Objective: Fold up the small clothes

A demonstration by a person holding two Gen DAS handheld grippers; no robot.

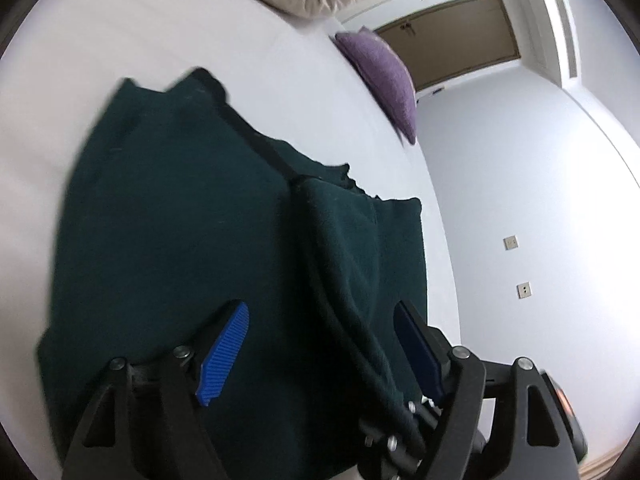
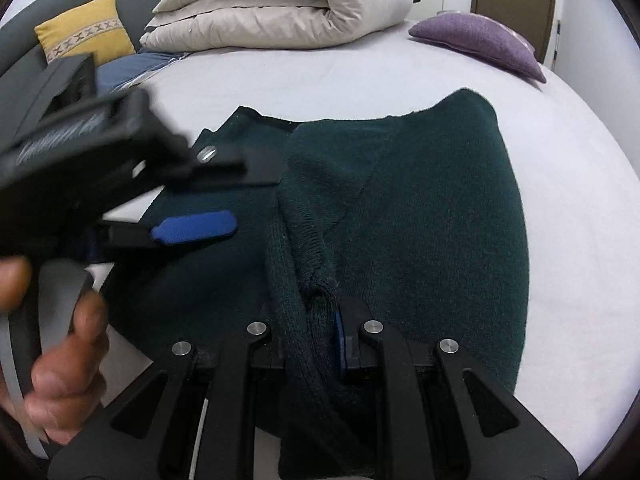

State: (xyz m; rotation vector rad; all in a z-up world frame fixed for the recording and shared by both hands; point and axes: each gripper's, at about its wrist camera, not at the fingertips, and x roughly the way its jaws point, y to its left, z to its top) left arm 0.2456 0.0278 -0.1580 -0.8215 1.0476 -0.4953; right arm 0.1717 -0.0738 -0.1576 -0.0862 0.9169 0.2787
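A dark green knit sweater lies spread on the white bed sheet, partly folded over itself. My left gripper hovers over its near part, blue pads wide apart; a raised fold runs between them without being pressed. In the right wrist view the same sweater fills the middle, and my right gripper is shut on a bunched ridge of its knit. One blue pad shows beside the fabric; the other is hidden. The left gripper reaches in from the left, open, held by a hand.
A rolled beige duvet lies at the back of the bed, with a purple cushion to its right. A yellow cushion and blue cloth sit at the back left. A brown door and wall sockets lie beyond the bed edge.
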